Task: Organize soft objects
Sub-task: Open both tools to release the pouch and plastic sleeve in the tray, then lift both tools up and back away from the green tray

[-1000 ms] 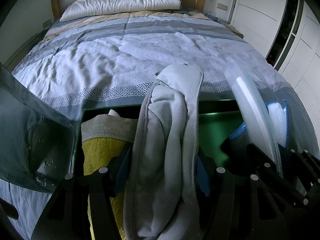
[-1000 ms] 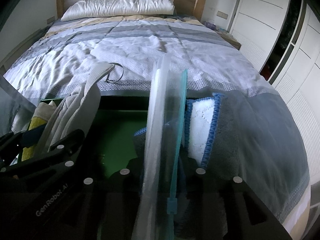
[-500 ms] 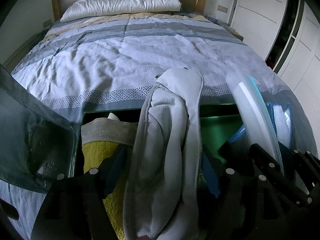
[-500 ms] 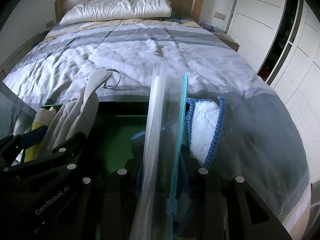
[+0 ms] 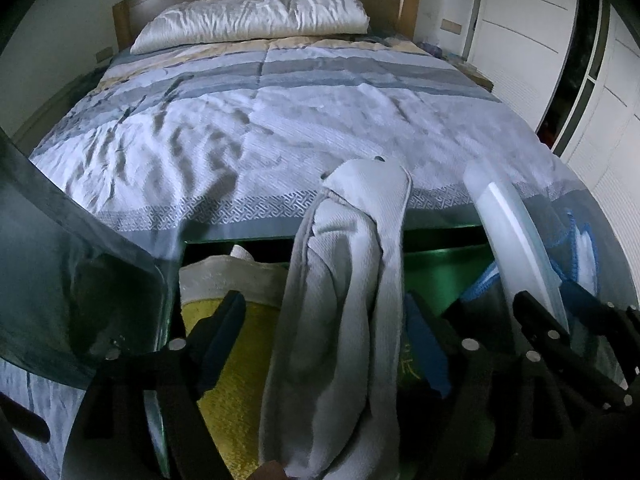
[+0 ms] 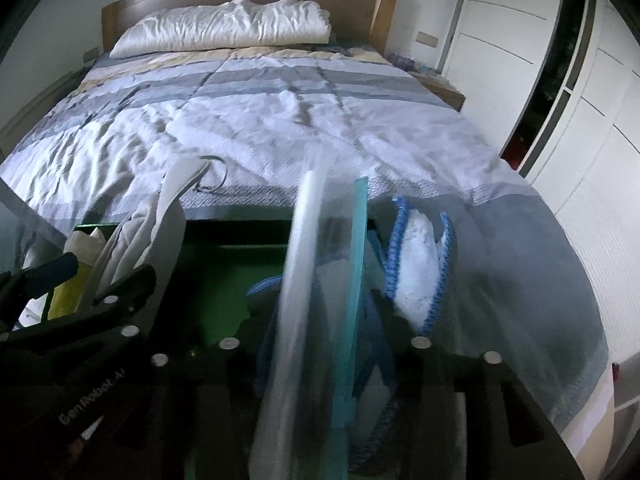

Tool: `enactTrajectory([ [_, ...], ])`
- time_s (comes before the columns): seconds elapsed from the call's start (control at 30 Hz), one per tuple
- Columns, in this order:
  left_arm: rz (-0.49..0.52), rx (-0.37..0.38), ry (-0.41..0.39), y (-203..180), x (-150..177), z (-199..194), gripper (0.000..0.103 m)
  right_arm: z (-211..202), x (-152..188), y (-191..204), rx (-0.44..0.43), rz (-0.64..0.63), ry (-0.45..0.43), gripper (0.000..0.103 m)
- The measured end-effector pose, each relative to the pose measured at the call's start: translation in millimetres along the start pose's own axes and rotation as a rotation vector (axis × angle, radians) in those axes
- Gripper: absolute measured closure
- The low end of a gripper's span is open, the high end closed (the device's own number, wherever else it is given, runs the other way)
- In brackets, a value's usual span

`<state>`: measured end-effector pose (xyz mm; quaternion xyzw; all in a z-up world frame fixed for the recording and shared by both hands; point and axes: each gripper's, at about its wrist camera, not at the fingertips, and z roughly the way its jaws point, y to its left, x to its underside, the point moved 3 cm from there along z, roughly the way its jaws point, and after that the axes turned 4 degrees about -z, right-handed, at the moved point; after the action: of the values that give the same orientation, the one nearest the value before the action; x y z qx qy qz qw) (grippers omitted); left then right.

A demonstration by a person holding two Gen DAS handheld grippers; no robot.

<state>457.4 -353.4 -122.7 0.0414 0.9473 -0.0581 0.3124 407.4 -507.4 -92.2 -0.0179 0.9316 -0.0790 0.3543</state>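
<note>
A clear plastic storage bag (image 5: 80, 280) lies open at the foot of the bed, with a dark green inside (image 6: 224, 264). My left gripper (image 5: 332, 332) has its fingers opened wide around a bunched white-grey towel (image 5: 344, 280) that stands between them; it also shows in the right wrist view (image 6: 148, 232). A yellow towel with a cream band (image 5: 236, 320) lies under the left finger (image 5: 220, 332). My right gripper (image 6: 324, 344) is shut on the bag's rim with its teal zip strip (image 6: 352, 280). A blue-edged white cloth (image 6: 416, 264) sits inside the bag at right.
The bed (image 5: 280, 120) with a striped grey-blue cover stretches ahead, a white pillow (image 5: 256, 16) at the wooden headboard. White wardrobe doors (image 6: 520, 60) line the right side, with a bedside table (image 6: 440, 88) beside them.
The left fingers have spread apart and no longer press on the white-grey towel. Both views have tipped a little upward; the right one is blurred by motion.
</note>
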Motion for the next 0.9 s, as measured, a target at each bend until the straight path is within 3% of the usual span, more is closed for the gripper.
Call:
enactTrajectory([
  [0.07,-0.005,-0.003,-0.004,3,-1,0,0.017,-1,0,-1,0.001,0.006,-0.002,0.056],
  [0.53,-0.007,-0.021,-0.037,5,-12,-11,0.017,-13,-6,-9,-0.011,0.038,-0.025,0.043],
  [0.9,-0.007,-0.027,-0.041,5,-15,-19,0.016,-22,-8,-9,0.001,0.027,-0.032,0.040],
])
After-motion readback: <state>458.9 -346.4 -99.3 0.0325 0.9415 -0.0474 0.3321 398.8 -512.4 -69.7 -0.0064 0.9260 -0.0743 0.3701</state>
